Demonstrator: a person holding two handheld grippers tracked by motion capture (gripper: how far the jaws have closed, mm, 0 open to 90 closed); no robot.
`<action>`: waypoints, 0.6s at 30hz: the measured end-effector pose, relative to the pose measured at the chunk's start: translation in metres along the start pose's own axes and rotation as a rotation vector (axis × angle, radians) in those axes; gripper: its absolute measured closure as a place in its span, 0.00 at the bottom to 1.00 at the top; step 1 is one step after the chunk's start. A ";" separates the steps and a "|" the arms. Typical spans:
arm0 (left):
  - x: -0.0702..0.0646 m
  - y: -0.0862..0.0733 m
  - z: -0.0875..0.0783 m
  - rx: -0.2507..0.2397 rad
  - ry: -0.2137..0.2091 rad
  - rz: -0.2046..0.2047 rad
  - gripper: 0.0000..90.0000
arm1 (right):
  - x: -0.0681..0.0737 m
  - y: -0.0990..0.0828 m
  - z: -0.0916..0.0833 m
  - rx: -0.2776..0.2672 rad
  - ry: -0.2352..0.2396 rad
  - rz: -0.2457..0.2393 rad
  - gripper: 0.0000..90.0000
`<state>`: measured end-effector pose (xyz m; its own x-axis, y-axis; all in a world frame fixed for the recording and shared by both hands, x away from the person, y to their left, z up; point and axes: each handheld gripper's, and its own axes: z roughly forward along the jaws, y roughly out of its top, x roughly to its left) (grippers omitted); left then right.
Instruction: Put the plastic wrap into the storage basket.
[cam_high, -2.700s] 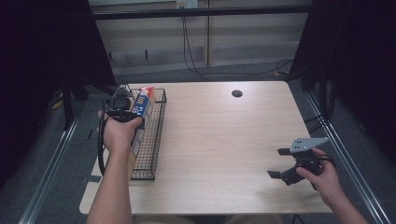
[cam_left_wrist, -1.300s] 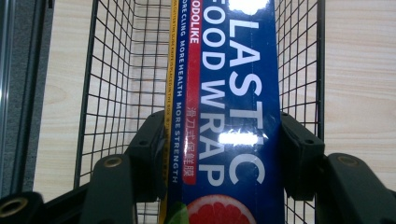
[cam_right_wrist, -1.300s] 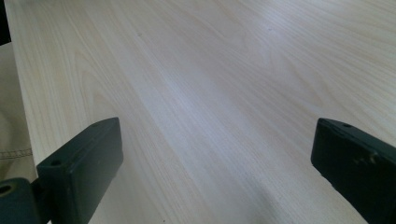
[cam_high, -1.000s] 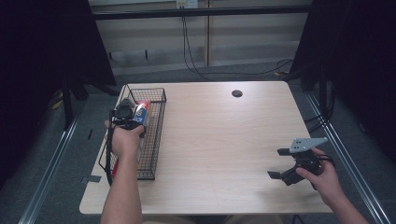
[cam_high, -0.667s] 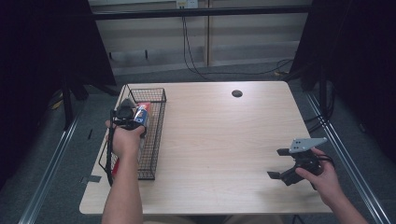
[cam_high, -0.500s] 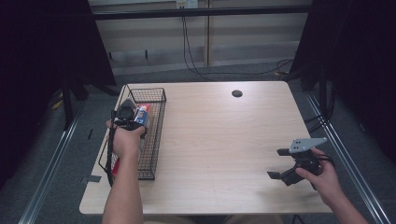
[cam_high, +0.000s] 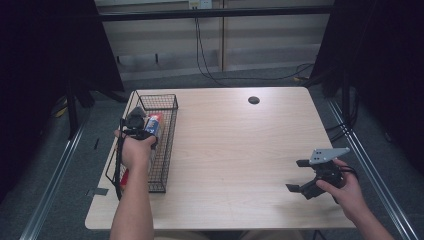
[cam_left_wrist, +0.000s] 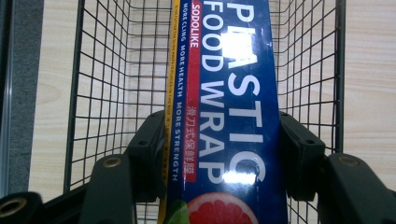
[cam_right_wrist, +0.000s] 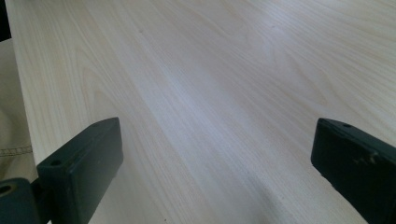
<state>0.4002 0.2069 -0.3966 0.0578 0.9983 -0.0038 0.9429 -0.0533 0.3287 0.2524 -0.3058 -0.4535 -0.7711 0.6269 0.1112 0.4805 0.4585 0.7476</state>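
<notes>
1. The left gripper (cam_high: 141, 131) is clamping its 2 jaws on the long sides of a blue plastic wrap box (cam_left_wrist: 229, 116).
2. The box is sitting inside the wire basket (cam_high: 167, 150) at the table's (cam_high: 240, 150) left edge, lying along the basket's length.
3. The right gripper (cam_high: 299, 176) is hovering near the table's right front corner, jaws standing wide apart over bare wood, gripping nothing.

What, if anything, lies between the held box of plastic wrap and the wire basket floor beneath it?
Nothing visible. The left gripper is shut on the box of plastic wrap, held lengthwise above the wire basket. The mesh floor beside the box looks bare; what lies directly under the box is hidden.
</notes>
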 end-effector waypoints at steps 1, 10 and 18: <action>-0.001 0.000 0.000 -0.001 -0.001 -0.011 0.48 | 0.000 0.000 0.000 -0.001 -0.001 -0.001 0.02; 0.000 0.000 0.001 -0.002 -0.002 -0.010 0.47 | 0.000 0.000 0.000 0.000 -0.001 -0.001 0.02; 0.000 0.000 0.002 0.000 0.002 -0.009 0.46 | 0.001 0.000 0.000 0.003 0.001 0.001 0.02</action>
<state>0.4009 0.2071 -0.3983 0.0487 0.9988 -0.0052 0.9434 -0.0442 0.3286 0.2520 -0.3054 -0.4536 -0.7709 0.6269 0.1125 0.4824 0.4594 0.7458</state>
